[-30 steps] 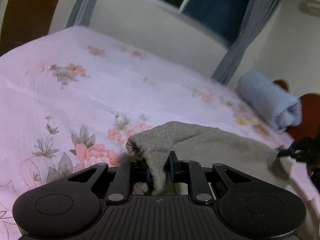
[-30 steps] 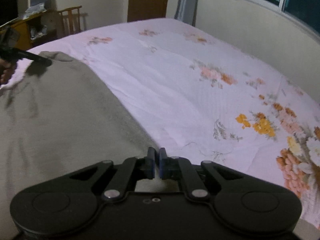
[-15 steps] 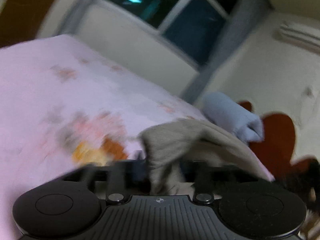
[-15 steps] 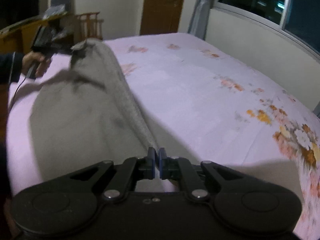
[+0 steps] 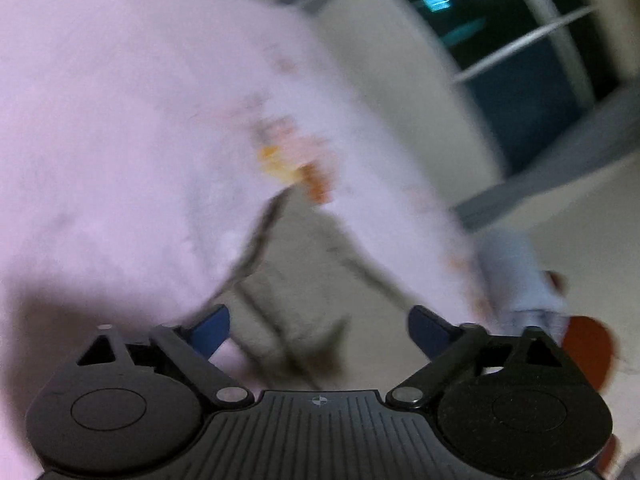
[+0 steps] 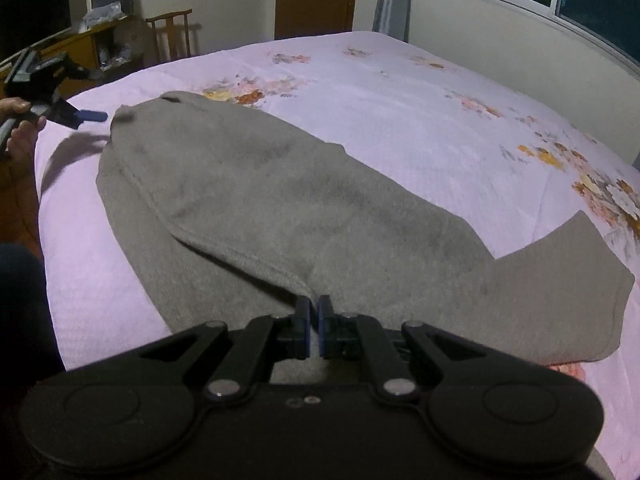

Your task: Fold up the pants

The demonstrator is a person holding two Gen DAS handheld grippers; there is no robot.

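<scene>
Pinching the near edge of the grey pants [image 6: 304, 216], the right gripper [image 6: 314, 328] has its blue pads pressed together on the cloth, just as it did a second ago; beyond it the garment now lies flat on the pink floral bedspread [image 6: 420, 112], one layer doubled over the other, where half a second ago it hung lifted in a ridge; at the far corner the left gripper [image 6: 86, 115], held in a hand [image 6: 20, 128], stands just beside the waistband end and apart from it; its jaws are opening, and its own blurred view shows the pads [image 5: 208, 326] spread with cloth lying ahead but nothing pressed between them; that corner has been let go. One lengthwise fold looks laid; the right side's release and a crosswise fold probably remain.
</scene>
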